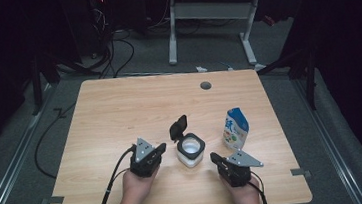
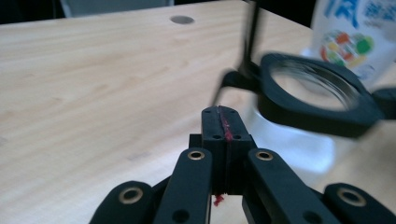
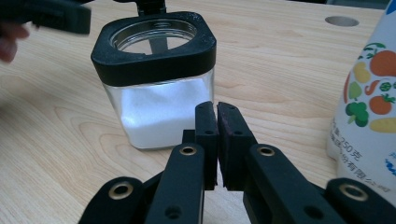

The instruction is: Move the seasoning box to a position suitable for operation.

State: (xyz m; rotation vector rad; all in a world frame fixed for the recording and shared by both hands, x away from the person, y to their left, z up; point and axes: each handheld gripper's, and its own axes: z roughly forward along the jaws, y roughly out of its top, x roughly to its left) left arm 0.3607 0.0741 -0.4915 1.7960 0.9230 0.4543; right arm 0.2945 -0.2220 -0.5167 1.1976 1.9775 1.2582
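A square glass jar (image 1: 191, 149) with a black rim stands near the table's front middle, part full of white powder (image 3: 159, 112). Its black flip lid (image 1: 178, 127) is raised at the far left corner. My left gripper (image 1: 161, 148) sits just left of the jar, its jaws shut with nothing between them (image 2: 223, 119), and the jar's rim (image 2: 317, 100) is close at its right. My right gripper (image 1: 214, 157) lies at the front right of the jar. Its jaws (image 3: 216, 112) are together but for a hairline gap, hold nothing, and point at the jar's glass wall (image 3: 156, 79).
A blue and white pouch (image 1: 235, 129) printed with vegetables stands upright right of the jar, close to my right gripper (image 3: 369, 93). The wooden table (image 1: 120, 113) has a round grommet hole (image 1: 205, 85) near its far edge. Beyond it are desk legs and floor cables.
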